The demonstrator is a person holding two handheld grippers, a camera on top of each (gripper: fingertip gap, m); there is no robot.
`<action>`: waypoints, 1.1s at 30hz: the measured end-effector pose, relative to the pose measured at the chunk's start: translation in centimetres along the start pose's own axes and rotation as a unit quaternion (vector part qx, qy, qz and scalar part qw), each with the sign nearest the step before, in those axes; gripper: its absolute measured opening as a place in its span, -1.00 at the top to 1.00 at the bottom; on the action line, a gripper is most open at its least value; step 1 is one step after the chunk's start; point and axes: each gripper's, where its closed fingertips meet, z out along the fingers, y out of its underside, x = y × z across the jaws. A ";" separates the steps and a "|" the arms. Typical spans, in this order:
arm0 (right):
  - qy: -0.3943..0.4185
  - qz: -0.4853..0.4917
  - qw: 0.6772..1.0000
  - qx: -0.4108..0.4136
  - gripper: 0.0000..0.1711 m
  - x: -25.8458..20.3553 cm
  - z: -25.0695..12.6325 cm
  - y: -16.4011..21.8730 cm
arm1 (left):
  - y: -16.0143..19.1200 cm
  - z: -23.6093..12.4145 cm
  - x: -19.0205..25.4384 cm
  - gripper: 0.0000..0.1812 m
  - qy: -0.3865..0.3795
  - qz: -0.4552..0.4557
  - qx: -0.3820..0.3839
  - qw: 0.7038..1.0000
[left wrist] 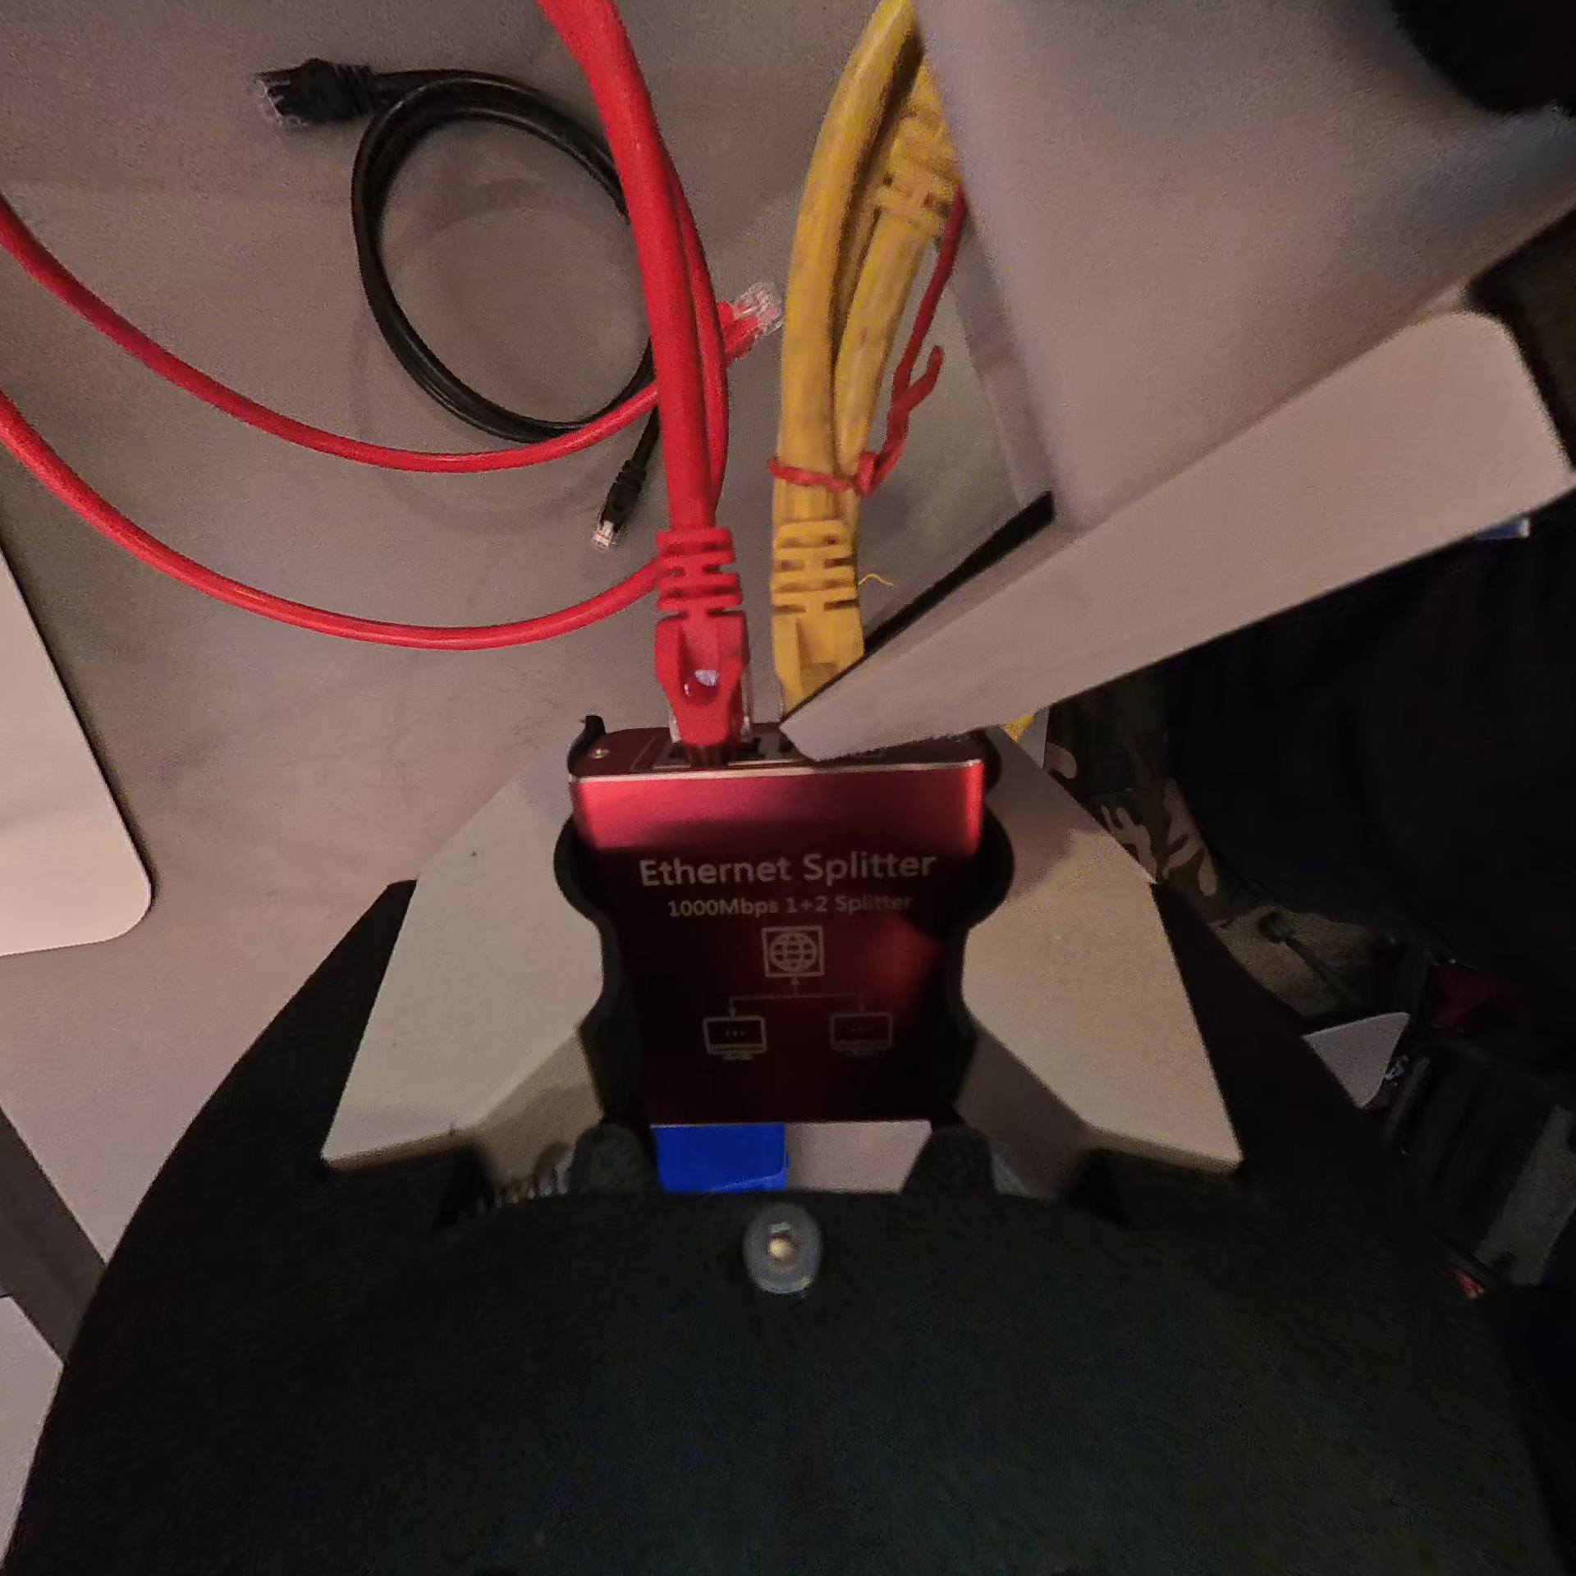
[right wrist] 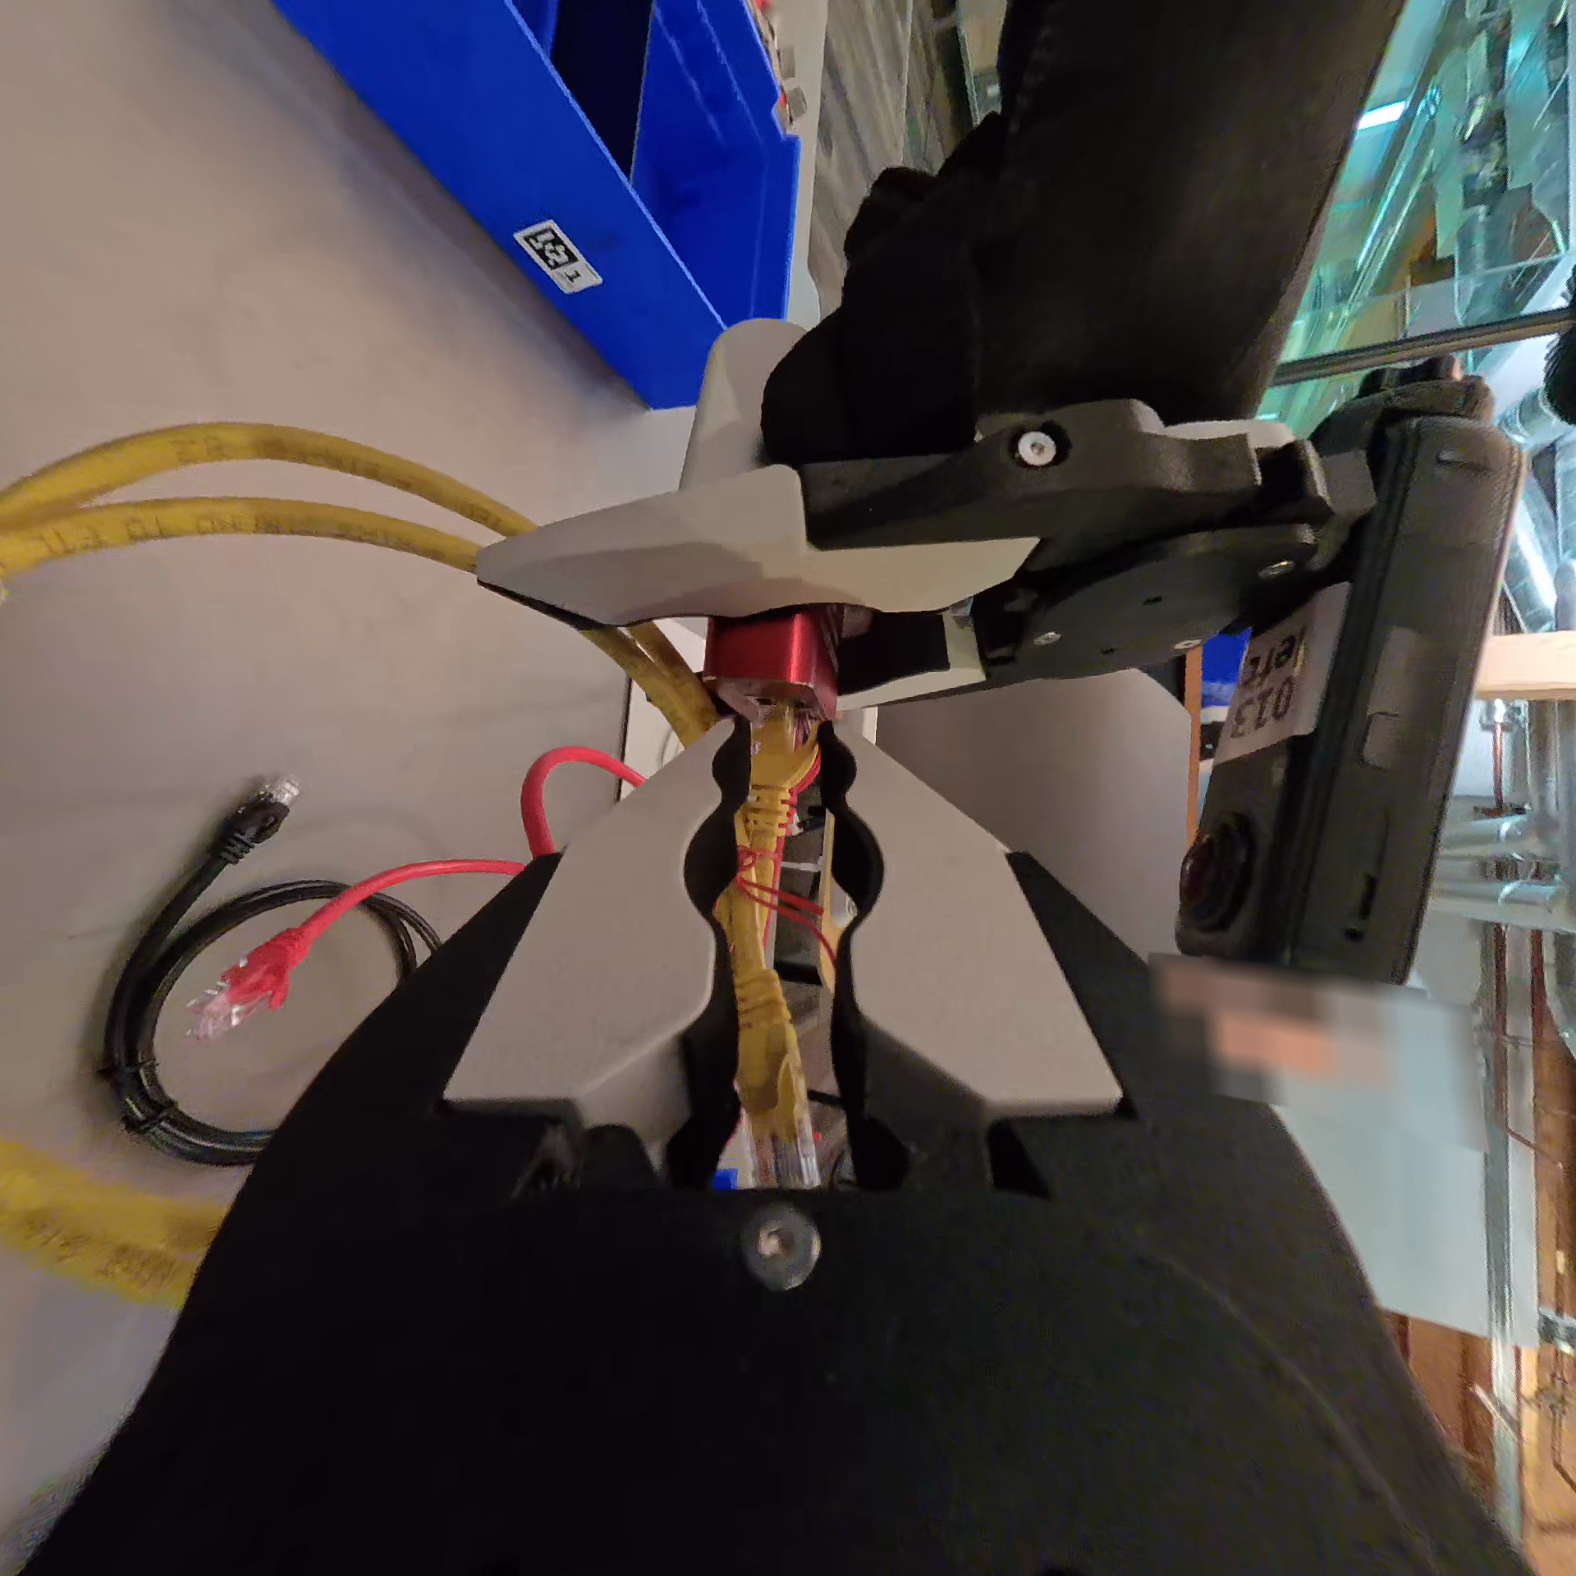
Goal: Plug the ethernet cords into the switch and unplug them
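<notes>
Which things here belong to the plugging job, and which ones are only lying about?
In the job:
- red switch, held by the left gripper
- red cord, plugged into it
- yellow cord, at the next port, between the right gripper fingers
- black cord, loose on the table, unplugged

Lying about:
- blue bins
- white sheet at the table edge

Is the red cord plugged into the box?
Yes, in. The red cord's plug sits inside a port at the end of the red box, which the left gripper holds.
</notes>
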 end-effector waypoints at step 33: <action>-0.076 0.012 0.997 0.027 0.82 -0.9 -1.8 -0.7 | -1.0 0.5 2.4 0.10 0.074 0.017 0.005 0.997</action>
